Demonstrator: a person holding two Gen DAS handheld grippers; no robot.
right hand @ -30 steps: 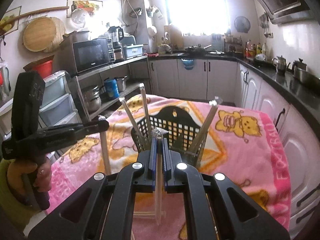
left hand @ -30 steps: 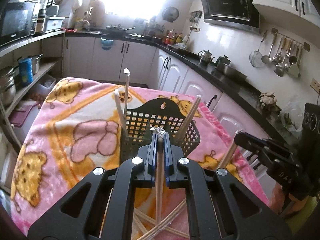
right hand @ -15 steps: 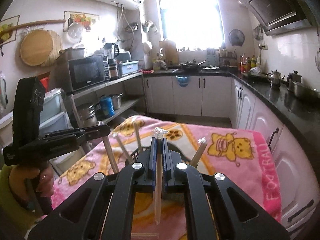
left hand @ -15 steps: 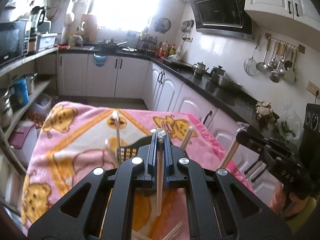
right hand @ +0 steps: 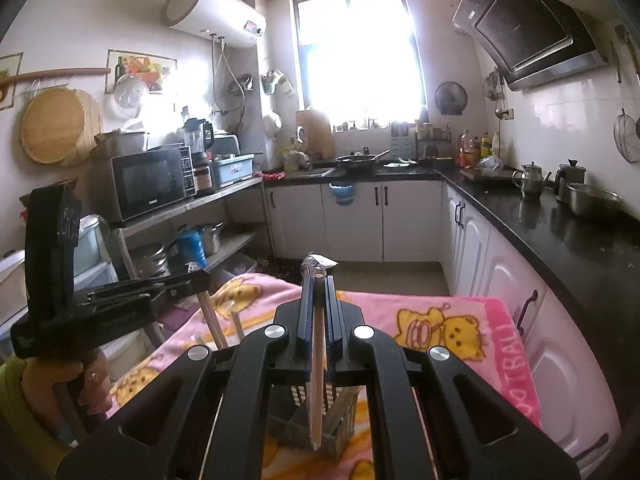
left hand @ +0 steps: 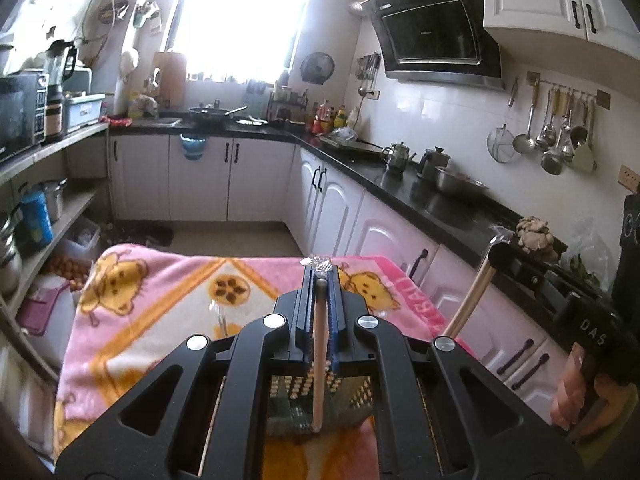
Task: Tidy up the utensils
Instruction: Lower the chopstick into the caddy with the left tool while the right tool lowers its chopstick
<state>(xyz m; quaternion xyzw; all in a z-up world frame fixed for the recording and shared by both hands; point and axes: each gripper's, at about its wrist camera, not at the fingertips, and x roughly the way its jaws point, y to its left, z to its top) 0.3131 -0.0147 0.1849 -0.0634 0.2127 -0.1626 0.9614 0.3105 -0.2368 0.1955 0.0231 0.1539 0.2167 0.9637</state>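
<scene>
My left gripper (left hand: 320,274) is shut on a pale wooden chopstick (left hand: 319,364) that hangs down over the black mesh basket (left hand: 294,398) on the pink blanket (left hand: 132,320). My right gripper (right hand: 318,278) is shut on a second chopstick (right hand: 317,384), which dangles above the same basket (right hand: 340,420). Each gripper shows in the other's view: the right one (left hand: 500,246) with its chopstick at the right edge, the left one (right hand: 194,278) with its chopstick at the left. Another chopstick (right hand: 238,324) stands in the basket.
The blanket-covered table stands in a kitchen with white cabinets (left hand: 336,200) and a black counter (right hand: 560,232) along the right. Open shelves with a microwave (right hand: 148,182) and pots are on the left. A hand (left hand: 572,380) grips the right tool's handle.
Both grippers have risen with their chopsticks and tipped up towards the room. The basket has dropped low in both views, and the loose chopsticks on the blanket are out of sight.
</scene>
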